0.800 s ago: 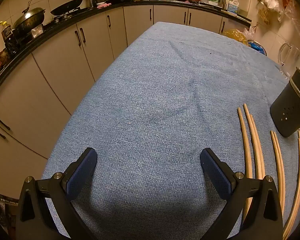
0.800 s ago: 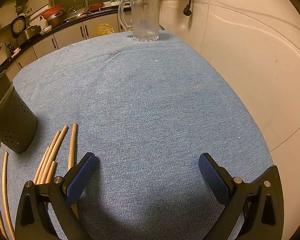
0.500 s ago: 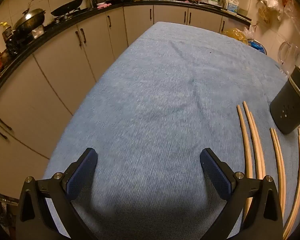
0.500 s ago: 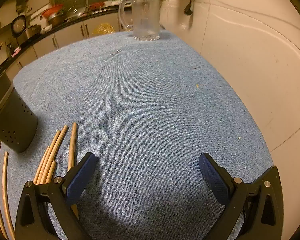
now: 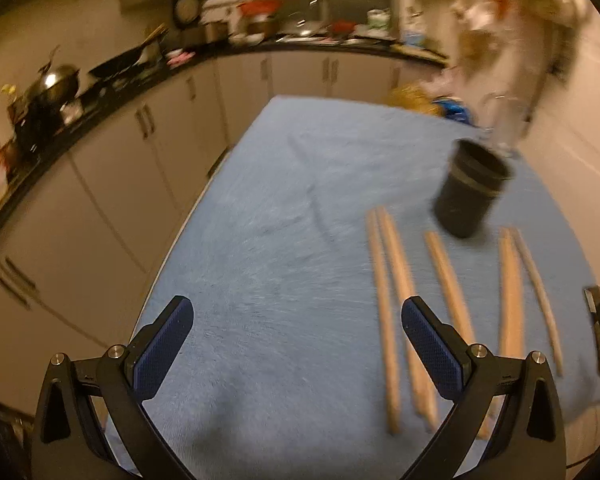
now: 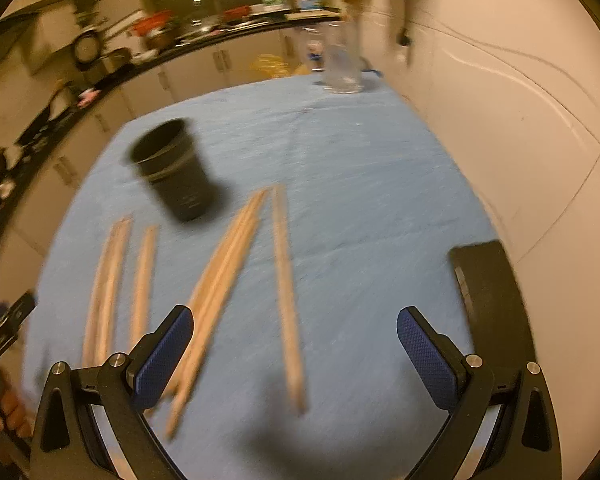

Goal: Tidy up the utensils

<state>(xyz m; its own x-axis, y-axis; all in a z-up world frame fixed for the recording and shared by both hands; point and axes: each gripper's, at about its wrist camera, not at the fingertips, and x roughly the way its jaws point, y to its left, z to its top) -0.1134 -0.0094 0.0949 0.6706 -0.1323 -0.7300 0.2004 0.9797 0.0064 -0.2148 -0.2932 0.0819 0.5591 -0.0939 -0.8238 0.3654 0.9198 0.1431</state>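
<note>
A glass mug and flat black object flank the chopsticks.

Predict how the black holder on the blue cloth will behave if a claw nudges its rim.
The black holder looks tall with a narrow base, so a rim push would probably tip it. It appears empty, so likely light. The blue cloth may grip its base rather than let it slide.

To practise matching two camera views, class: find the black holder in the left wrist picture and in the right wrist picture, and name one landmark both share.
Left wrist view: the black holder stands right of centre, in the upper half, just beyond the chopsticks.
Right wrist view: the black holder stands left of centre, in the upper half, beyond the chopsticks.
Shared landmark: the blue cloth under both.
</note>
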